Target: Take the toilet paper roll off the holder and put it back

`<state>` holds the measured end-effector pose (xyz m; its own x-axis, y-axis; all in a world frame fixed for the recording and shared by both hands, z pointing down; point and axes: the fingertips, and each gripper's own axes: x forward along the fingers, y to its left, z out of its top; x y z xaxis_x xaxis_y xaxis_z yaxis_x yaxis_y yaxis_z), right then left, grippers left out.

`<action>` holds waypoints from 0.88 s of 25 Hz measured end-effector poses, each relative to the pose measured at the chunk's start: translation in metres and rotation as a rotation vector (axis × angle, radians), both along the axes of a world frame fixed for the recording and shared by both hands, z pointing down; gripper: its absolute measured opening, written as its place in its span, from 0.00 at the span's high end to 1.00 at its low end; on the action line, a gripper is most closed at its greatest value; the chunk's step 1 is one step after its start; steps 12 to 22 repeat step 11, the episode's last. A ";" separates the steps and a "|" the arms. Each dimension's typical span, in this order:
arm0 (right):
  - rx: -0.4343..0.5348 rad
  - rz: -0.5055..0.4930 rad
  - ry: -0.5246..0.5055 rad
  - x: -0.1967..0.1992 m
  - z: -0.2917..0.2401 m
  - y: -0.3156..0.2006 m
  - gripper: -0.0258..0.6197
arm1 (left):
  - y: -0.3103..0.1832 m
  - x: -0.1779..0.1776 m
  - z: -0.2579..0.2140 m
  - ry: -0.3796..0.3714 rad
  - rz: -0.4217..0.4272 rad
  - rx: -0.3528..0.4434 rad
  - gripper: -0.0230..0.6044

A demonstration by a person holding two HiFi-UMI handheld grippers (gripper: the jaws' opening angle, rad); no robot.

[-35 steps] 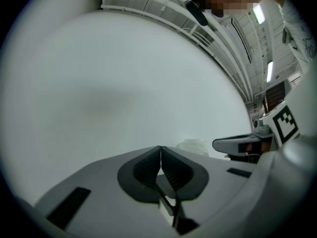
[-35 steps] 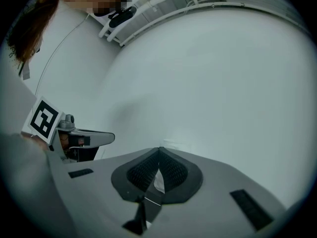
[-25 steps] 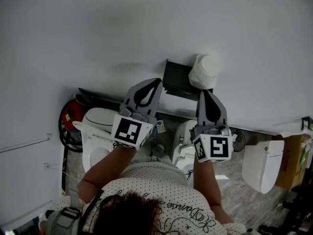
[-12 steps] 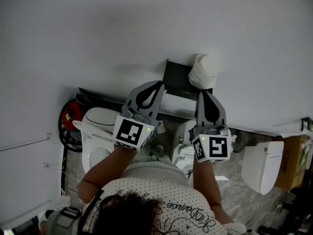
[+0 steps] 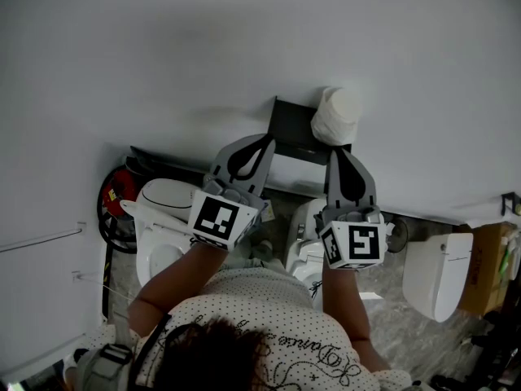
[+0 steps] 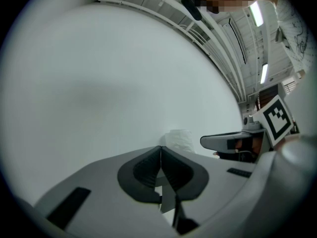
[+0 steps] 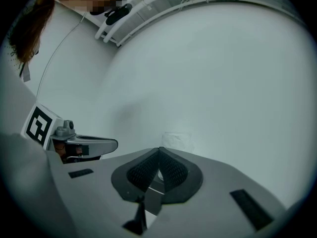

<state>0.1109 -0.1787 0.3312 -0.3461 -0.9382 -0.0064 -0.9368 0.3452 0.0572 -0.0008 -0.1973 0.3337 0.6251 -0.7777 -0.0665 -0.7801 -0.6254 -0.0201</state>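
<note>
One toilet paper roll [image 5: 336,114] on its holder [image 5: 291,129]: awaiting removal or already returned, we cannot tell. Left gripper [image 5: 260,141], right gripper [image 5: 340,157]: fingers pressed together, empty, near it.

Readable txt: none certain. Dotted top [image 5: 244,308], head view: one line of cursive print across the fabric, too small & dim to read. Left cube [image 5: 218,218] on left tongs [image 5: 259,139] & right cube [image 5: 356,245] on right tongs [image 5: 336,155]: b/w square code markers, no letters or nos.
</note>
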 end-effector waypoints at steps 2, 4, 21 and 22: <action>0.002 0.000 -0.002 -0.001 0.000 0.000 0.94 | 0.000 0.000 0.000 -0.002 0.002 0.003 0.95; 0.001 0.001 -0.003 -0.001 0.000 -0.001 0.94 | 0.000 0.000 0.000 -0.001 0.006 0.003 0.95; 0.002 0.001 0.002 -0.003 0.001 0.001 0.94 | 0.002 0.001 -0.001 0.000 0.014 0.000 0.95; 0.002 0.001 0.002 -0.003 0.001 0.001 0.94 | 0.002 0.001 -0.001 0.000 0.014 0.000 0.95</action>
